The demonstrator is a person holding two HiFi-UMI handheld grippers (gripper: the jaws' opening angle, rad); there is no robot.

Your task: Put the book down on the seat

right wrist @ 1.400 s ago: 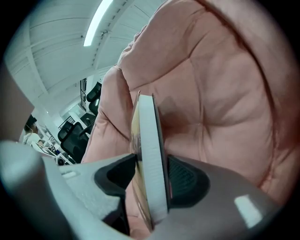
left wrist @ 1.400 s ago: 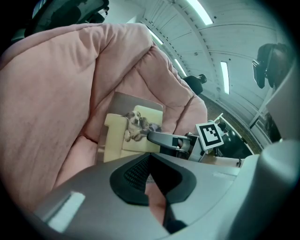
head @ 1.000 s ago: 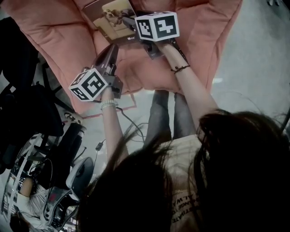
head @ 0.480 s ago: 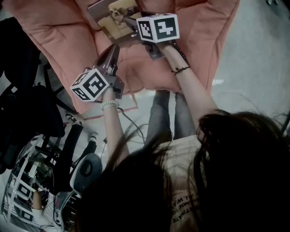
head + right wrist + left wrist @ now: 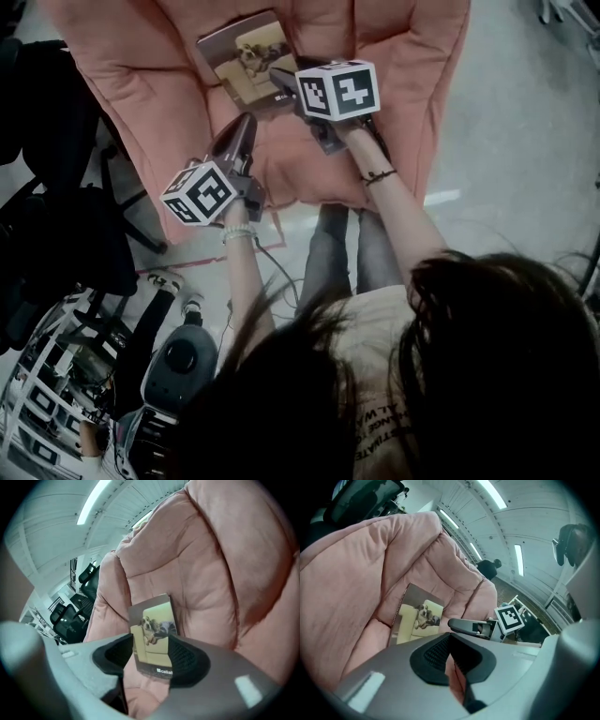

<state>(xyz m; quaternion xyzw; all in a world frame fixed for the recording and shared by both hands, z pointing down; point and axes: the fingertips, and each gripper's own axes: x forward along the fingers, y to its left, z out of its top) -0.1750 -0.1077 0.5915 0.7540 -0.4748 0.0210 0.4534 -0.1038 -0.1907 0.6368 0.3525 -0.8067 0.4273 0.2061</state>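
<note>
Nearest, the left gripper (image 5: pixel 246 124) hangs over the front of the seat, its jaws closed tip to tip on nothing. Just beyond it to the right, the right gripper (image 5: pixel 281 79) has its jaws spread wide, and the near edge of the book (image 5: pixel 246 54) shows between them. The book lies cover up, far back on the seat of the pink cushioned chair (image 5: pixel 131 84); the cover pictures a dog on a pale sofa, and white lettering (image 5: pixel 164 671) at its near edge reads "callai", with the rest out of sight.
</note>
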